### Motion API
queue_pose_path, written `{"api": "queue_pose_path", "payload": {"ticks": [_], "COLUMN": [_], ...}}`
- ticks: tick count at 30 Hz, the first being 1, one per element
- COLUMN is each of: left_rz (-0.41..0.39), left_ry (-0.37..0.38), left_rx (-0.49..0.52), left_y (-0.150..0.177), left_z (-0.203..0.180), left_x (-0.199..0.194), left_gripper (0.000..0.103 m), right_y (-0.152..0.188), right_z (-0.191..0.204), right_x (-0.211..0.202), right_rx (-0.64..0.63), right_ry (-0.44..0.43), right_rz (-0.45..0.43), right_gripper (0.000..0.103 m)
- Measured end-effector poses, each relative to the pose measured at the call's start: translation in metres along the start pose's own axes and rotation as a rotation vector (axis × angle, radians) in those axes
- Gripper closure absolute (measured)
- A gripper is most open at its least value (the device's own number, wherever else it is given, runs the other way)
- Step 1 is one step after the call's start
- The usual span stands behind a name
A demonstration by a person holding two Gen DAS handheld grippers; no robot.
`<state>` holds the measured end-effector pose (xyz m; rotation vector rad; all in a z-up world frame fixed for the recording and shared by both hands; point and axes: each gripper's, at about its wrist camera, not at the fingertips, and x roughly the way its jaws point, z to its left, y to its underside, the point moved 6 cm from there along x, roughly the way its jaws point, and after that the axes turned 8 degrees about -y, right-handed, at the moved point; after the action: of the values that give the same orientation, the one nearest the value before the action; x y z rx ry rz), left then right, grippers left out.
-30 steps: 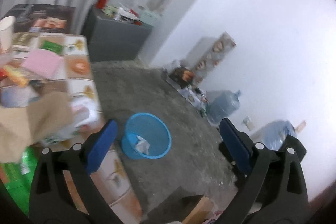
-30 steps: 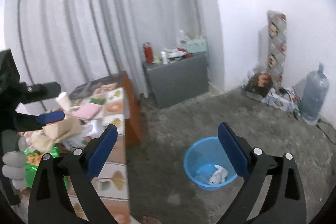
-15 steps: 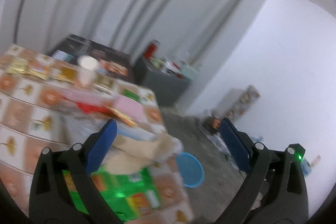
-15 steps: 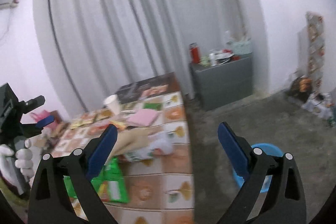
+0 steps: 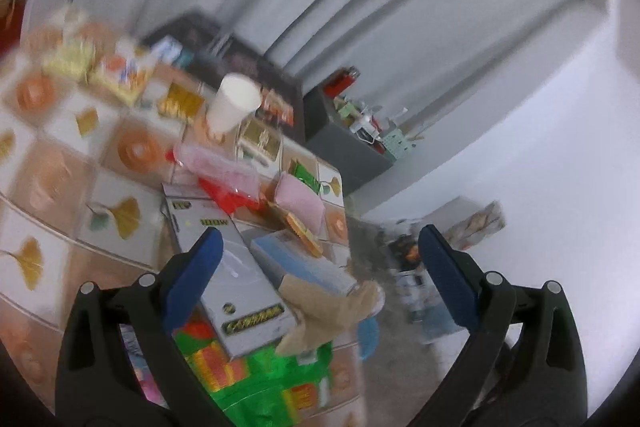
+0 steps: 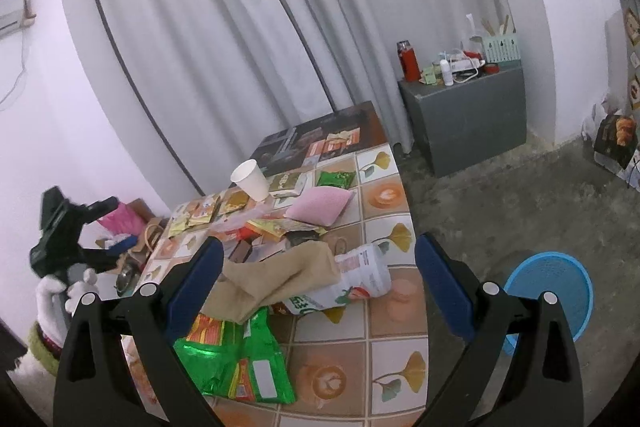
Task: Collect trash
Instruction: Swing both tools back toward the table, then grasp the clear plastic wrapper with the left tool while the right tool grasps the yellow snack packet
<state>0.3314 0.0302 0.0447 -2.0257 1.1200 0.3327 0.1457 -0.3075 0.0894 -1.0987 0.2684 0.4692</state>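
The tiled table [image 6: 396, 311] is littered with trash: a crumpled brown paper bag [image 6: 276, 277], a green foil packet [image 6: 236, 363], a white pouch [image 6: 352, 279], a white paper cup [image 6: 251, 179], a pink pad [image 6: 320, 209] and several snack packets. My right gripper [image 6: 316, 291] is open and empty above the table. My left gripper [image 5: 318, 279] is open and empty, over the brown bag [image 5: 332, 311] and a white box [image 5: 236, 279]; it also shows at the table's left [image 6: 64, 227] in the right wrist view. The blue bin [image 6: 548, 291] stands on the floor to the right.
A grey cabinet [image 6: 468, 123] with a red flask [image 6: 410, 61] and clutter stands against the curtain. A dark mat [image 6: 316, 139] covers the table's far end. Boxes and bags [image 6: 616, 139] lean on the right wall. The floor is bare concrete.
Both grippers swung away from the blue bin up and left toward the table. The bin has slid to the right edge of the right wrist view. Both stay open and empty.
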Motion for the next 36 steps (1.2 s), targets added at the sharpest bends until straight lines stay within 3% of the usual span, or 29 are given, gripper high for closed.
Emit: {"api": "queue_pose_path", "payload": {"ticks": [3,7,11,17,24,32,36], "left_rz": [0.071,0.181,0.226,0.271,0.304,0.324,0.32], "left_ry": [-0.006,-0.051,-0.13,-0.217,-0.234,-0.222,-0.209], "left_rx": [-0.126,-0.288,-0.393,-0.412,-0.377,-0.347,-0.337], "left_y": [-0.02,-0.04,-0.05,-0.057,-0.059,-0.056,-0.057], "left_z": [0.025,0.064,0.102,0.132,0.129,0.133,0.134], "left_x": [0.035,0.09,0.127,0.159,0.176,0.181,0.18], "left_gripper": [0.021,0.027,0.032,0.04,0.057,0.079,0.091], "right_y": [-0.005,-0.011,-0.018,-0.024,-0.017,0.002,0.012], "right_z": [-0.001,-0.001,0.002,0.031,0.064,0.08,0.077], "right_x": [0.012,0.031,0.058,0.109,0.182,0.242,0.265], "right_rx": [0.016,0.03,0.045,-0.093,-0.293,-0.464,-0.497], "right_ry": [-0.013,-0.037,-0.07,-0.137,-0.194,-0.163,-0.122], "right_rz": [0.013,0.044,0.089,0.211,0.424,0.617,0.689], "right_gripper": [0.01,0.01,0.012,0.014,0.017,0.024,0.033]}}
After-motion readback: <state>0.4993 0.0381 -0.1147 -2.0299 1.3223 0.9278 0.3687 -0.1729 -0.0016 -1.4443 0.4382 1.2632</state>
